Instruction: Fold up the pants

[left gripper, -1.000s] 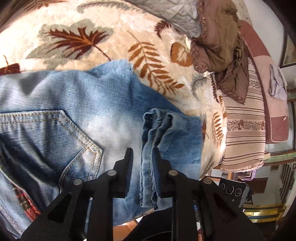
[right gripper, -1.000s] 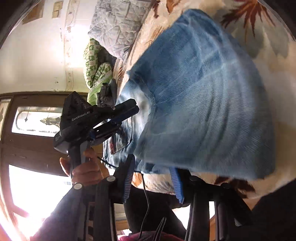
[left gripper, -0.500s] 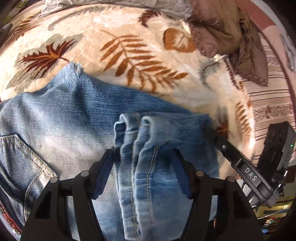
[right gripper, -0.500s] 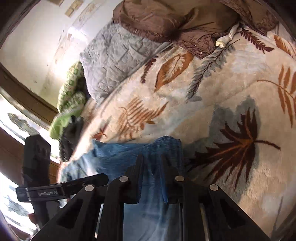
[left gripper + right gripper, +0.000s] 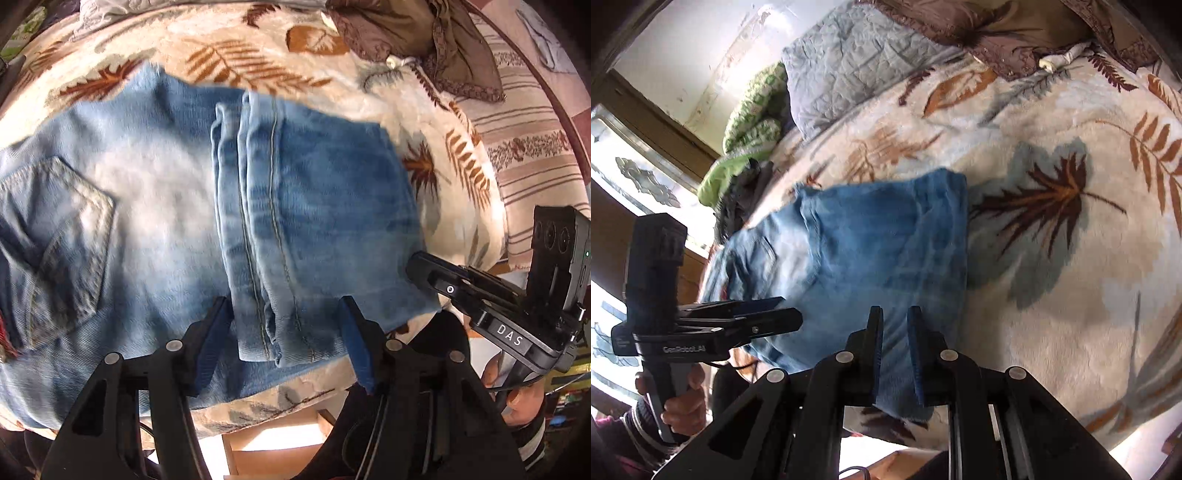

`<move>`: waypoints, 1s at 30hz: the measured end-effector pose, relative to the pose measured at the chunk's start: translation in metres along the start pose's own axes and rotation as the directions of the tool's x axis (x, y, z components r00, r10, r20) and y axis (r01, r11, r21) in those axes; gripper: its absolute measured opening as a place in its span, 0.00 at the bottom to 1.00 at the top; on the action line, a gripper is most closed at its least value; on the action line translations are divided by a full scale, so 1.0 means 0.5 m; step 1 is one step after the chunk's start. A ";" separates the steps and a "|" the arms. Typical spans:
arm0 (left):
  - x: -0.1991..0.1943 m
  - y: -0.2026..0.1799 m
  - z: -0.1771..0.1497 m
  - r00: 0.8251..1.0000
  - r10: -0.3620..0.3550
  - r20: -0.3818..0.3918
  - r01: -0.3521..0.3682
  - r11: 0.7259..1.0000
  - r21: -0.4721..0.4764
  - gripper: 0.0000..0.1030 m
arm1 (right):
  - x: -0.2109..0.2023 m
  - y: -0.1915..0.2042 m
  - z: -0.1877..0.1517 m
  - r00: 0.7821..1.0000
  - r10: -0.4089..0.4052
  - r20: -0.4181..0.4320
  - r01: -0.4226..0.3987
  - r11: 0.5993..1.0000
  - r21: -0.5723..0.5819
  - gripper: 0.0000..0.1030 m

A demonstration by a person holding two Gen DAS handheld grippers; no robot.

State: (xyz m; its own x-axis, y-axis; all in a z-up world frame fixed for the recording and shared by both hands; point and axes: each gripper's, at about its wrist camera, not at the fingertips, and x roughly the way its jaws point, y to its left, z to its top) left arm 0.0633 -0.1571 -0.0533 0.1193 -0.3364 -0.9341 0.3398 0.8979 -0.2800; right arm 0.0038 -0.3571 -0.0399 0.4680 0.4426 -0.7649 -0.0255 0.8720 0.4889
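Folded light-blue denim pants on a bed.

The pants lie flat near the bed's near edge, washed pale in the middle and deeper blue at the sides. In the left wrist view a stitched back pocket shows at the left, and the leg ends are folded back over the seat, their hems bunched in ridges running near to far. In the right wrist view the pants form a rough rectangle with a straight right edge.

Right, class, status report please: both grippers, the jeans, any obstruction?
Left gripper open over hems. Right gripper narrow, nothing visibly gripped. Jeans folded on blanket. No obstruction.
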 end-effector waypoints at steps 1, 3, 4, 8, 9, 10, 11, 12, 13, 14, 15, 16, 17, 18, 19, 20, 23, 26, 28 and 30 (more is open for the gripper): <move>-0.001 -0.006 -0.005 0.999 0.017 0.029 -0.018 1.000 0.021 0.57 | 0.019 -0.001 -0.011 0.999 -0.033 -0.024 0.033 0.999 -0.009 0.14; -0.012 -0.020 -0.008 0.998 0.045 0.042 -0.046 0.998 0.043 0.57 | 0.021 0.004 -0.019 0.999 -0.050 0.010 0.050 0.999 -0.010 0.14; -0.017 -0.016 -0.008 0.999 0.034 0.038 -0.035 0.999 0.033 0.57 | 0.018 0.010 -0.015 0.998 -0.062 0.005 0.062 0.998 -0.003 0.17; -0.083 0.031 -0.030 0.996 -0.009 0.093 0.011 1.000 -0.015 0.57 | -0.021 0.054 -0.004 0.997 -0.043 0.060 0.045 0.999 -0.029 0.36; -0.107 0.053 -0.037 0.992 -0.009 0.123 0.013 0.999 -0.033 0.57 | -0.027 0.073 -0.002 0.996 -0.044 0.072 0.048 0.997 -0.054 0.44; -0.133 0.079 -0.043 0.988 -0.015 0.151 0.024 0.998 -0.061 0.57 | -0.030 0.094 -0.003 0.996 -0.045 0.082 0.052 0.995 -0.085 0.49; -0.158 0.106 -0.047 0.984 -0.024 0.177 0.040 0.995 -0.090 0.57 | -0.028 0.120 -0.004 0.995 -0.044 0.087 0.055 0.991 -0.120 0.50; -0.184 0.137 -0.052 0.979 -0.033 0.202 0.058 0.991 -0.118 0.57 | -0.019 0.148 -0.006 0.996 -0.043 0.082 0.055 0.986 -0.156 0.50; -0.208 0.170 -0.055 0.973 -0.034 0.228 0.070 0.986 -0.149 0.58 | -0.006 0.177 -0.007 0.997 -0.041 0.071 0.054 0.980 -0.192 0.50; -0.233 0.207 -0.060 0.967 -0.023 0.254 0.072 0.980 -0.184 0.60 | 0.010 0.210 -0.008 0.997 -0.038 0.062 0.052 0.972 -0.231 0.50; -0.257 0.245 -0.067 0.960 -0.006 0.281 0.072 0.971 -0.228 0.61 | 0.027 0.246 -0.011 0.998 -0.034 0.055 0.048 0.961 -0.272 0.51; -0.278 0.288 -0.075 0.952 0.012 0.307 0.076 0.959 -0.274 0.64 | 0.046 0.283 -0.016 0.999 -0.027 0.047 0.040 0.948 -0.316 0.55; -0.295 0.332 -0.083 0.946 0.030 0.322 0.079 0.943 -0.322 0.64 | 0.065 0.325 -0.021 0.999 -0.019 0.035 0.030 0.931 -0.363 0.57; -0.307 0.379 -0.090 0.943 0.044 0.330 0.088 0.923 -0.375 0.65 | 0.084 0.369 -0.028 1.000 -0.011 0.025 0.020 0.910 -0.414 0.60; -0.316 0.423 -0.100 0.940 0.048 0.338 0.105 0.901 -0.420 0.65 | 0.101 0.413 -0.036 1.000 -0.004 0.024 0.014 0.885 -0.466 0.62; -0.319 0.462 -0.104 0.940 0.043 0.337 0.121 0.885 -0.449 0.65 | 0.117 0.457 -0.045 1.000 0.004 0.025 0.010 0.855 -0.518 0.62; -0.302 0.552 -0.107 0.958 -0.010 0.287 0.157 0.856 -0.492 0.65 | 0.166 0.572 -0.078 0.999 0.015 0.041 0.015 0.762 -0.647 0.71; -0.270 0.605 -0.101 0.966 -0.087 0.242 0.202 0.840 -0.504 0.65 | 0.223 0.651 -0.111 0.998 -0.018 0.064 0.059 0.680 -0.731 0.72; -0.251 0.632 -0.093 0.965 -0.132 0.228 0.235 0.824 -0.515 0.65 | 0.263 0.684 -0.134 0.995 -0.057 0.080 0.098 0.626 -0.774 0.72; -0.232 0.653 -0.082 0.958 -0.182 0.221 0.275 0.805 -0.525 0.65 | 0.298 0.705 -0.157 0.991 -0.089 0.099 0.133 0.583 -0.802 0.72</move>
State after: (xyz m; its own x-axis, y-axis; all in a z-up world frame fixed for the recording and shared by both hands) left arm 0.1220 0.1869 -0.0455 0.2588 -0.5487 -0.7949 -0.1838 0.7799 -0.5983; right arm -0.0048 0.0324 -0.0142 0.5540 0.3405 -0.7597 -0.6610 0.7347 -0.1527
